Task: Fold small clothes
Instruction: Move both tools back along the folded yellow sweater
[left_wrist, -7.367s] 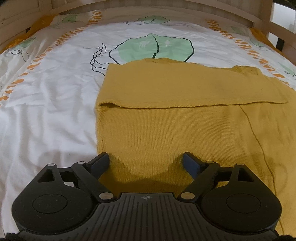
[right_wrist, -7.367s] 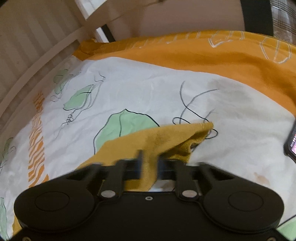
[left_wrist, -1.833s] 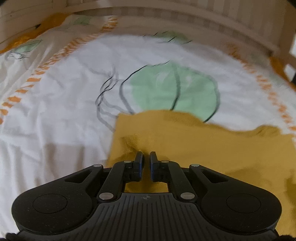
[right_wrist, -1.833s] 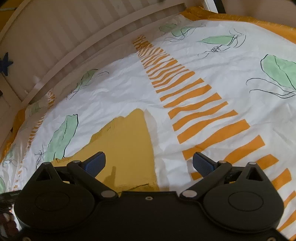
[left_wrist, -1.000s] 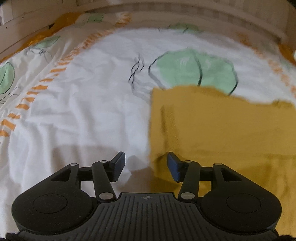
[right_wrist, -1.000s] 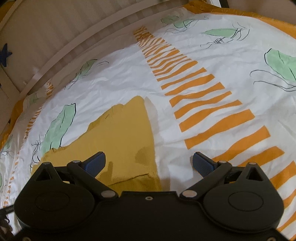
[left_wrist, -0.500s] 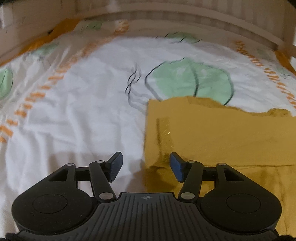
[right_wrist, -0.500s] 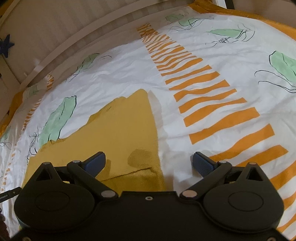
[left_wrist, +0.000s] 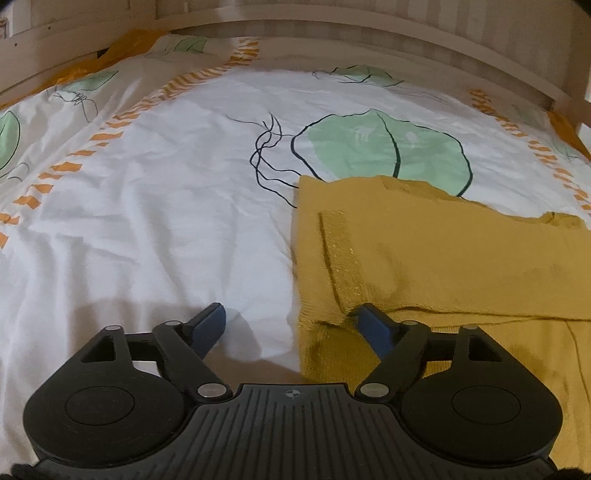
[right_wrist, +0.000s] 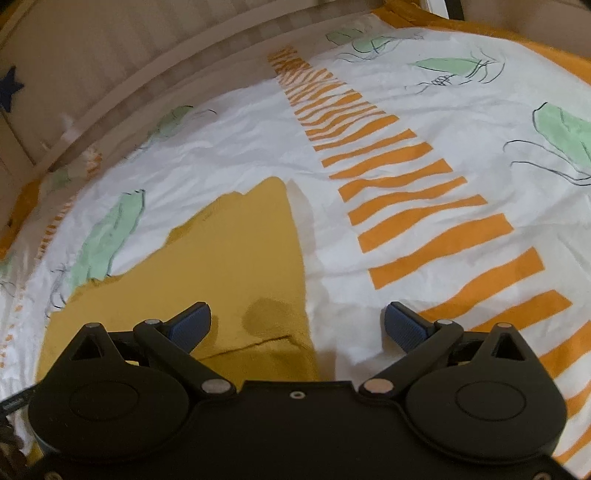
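Observation:
A mustard-yellow knit garment (left_wrist: 424, 258) lies folded flat on the white bedsheet, filling the right half of the left wrist view. Its left edge runs between the fingers of my left gripper (left_wrist: 291, 325), whose jaws are opening; the pads press on nothing. The right fingertip (left_wrist: 371, 325) rests over the lower fold near the cuff. In the right wrist view the same garment (right_wrist: 236, 266) tapers to a point at centre left. My right gripper (right_wrist: 297, 325) stands open astride the garment's right edge, holding nothing.
The sheet (left_wrist: 147, 240) carries green leaf prints and orange dashed stripes (right_wrist: 424, 221). A pale wooden bed frame (left_wrist: 369, 40) curves along the far side, with an orange blanket edge (left_wrist: 122, 48) at the corners.
My left gripper's jaws have spread wider and it has sunk slightly toward the garment's left edge. The right gripper has stayed open and still.

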